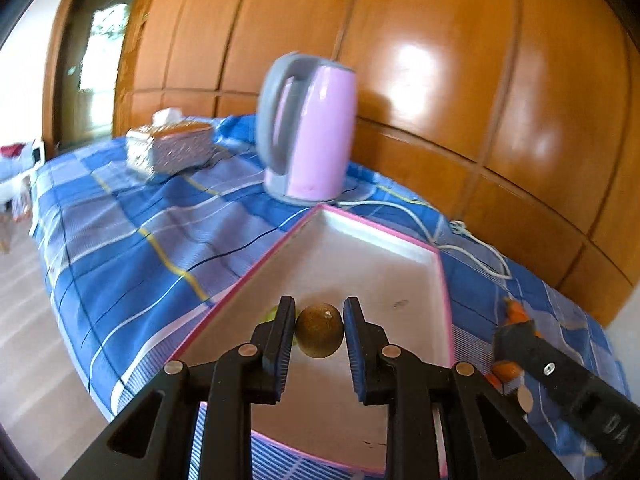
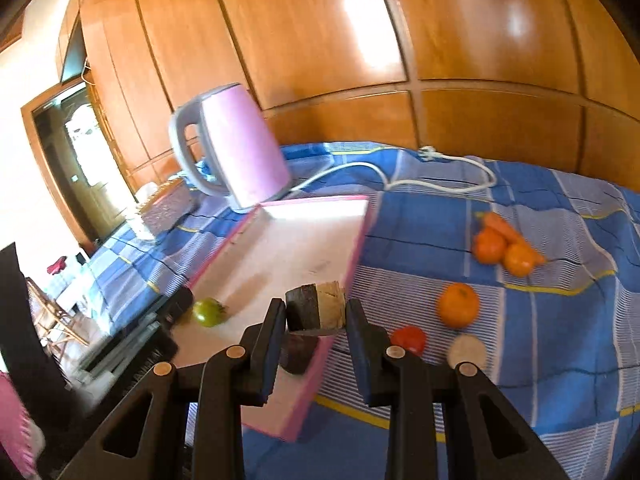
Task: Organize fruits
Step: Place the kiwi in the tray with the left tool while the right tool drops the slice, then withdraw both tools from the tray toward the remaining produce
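Observation:
A white tray with a pink rim lies on the blue checked cloth; it also shows in the right wrist view. My left gripper is shut on a brown kiwi above the tray's near part. A green fruit peeks out behind its left finger and lies in the tray. My right gripper is shut on a dark purple piece with a pale cut face, above the tray's right rim. Another dark piece lies below it in the tray.
A pink kettle stands behind the tray, its white cord trailing right. Oranges, a carrot, a red tomato and a pale round piece lie right of the tray. A tissue box sits far left.

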A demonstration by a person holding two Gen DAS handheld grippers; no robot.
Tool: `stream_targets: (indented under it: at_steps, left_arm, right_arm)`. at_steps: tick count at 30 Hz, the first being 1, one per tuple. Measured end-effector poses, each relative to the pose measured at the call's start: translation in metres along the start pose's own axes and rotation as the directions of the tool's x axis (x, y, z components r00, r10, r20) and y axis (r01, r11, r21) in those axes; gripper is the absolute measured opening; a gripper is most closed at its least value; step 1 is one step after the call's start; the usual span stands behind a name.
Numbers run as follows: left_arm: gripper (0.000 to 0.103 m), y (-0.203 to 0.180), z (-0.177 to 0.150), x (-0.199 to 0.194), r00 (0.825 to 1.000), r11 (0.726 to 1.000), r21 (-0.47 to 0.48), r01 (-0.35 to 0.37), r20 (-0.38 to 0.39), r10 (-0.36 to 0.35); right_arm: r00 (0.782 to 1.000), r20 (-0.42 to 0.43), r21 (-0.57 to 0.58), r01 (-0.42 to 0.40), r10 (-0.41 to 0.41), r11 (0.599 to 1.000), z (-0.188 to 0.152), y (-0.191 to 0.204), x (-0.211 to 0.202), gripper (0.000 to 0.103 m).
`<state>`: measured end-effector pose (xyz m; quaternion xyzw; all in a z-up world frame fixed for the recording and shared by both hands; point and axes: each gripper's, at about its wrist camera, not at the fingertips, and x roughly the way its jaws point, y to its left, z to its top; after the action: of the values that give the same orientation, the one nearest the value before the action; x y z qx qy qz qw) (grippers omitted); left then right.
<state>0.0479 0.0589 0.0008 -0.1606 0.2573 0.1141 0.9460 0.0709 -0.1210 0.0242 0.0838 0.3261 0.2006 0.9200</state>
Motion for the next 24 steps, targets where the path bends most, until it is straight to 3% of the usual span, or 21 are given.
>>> stream_targets:
  at_steps: [7,11,13,24]
  left_arm:
    - [0.026,0.010,-0.001,0.012,0.999,0.998,-0.058,-0.026,-0.036,0.024]
    - [0.049,0.015,-0.001,0.012,0.999,0.995,-0.095,-0.025,-0.040,0.021]
    - [0.052,0.018,-0.001,0.012,0.999,0.993,-0.113,-0.026,-0.039,0.021]
    - [0.053,0.008,-0.003,0.011,0.999,0.997,-0.072,0.006,-0.039,-0.009]
  right_arm:
    - [0.996,-0.032,0.059,-0.078,0.080,0.995,0.019,0.013,0.018,0.031]
    - [0.993,-0.046,0.064,-0.107,0.110,0.992,0.023,0.023,0.026,0.033]
    - [0.992,-0.049,0.056,-0.112,0.115,0.992,0.023,0.027,0.027,0.037]
    - [0.998,-0.050,0.067,-0.038,0.042,0.997,0.010,0.007,0.013,0.039]
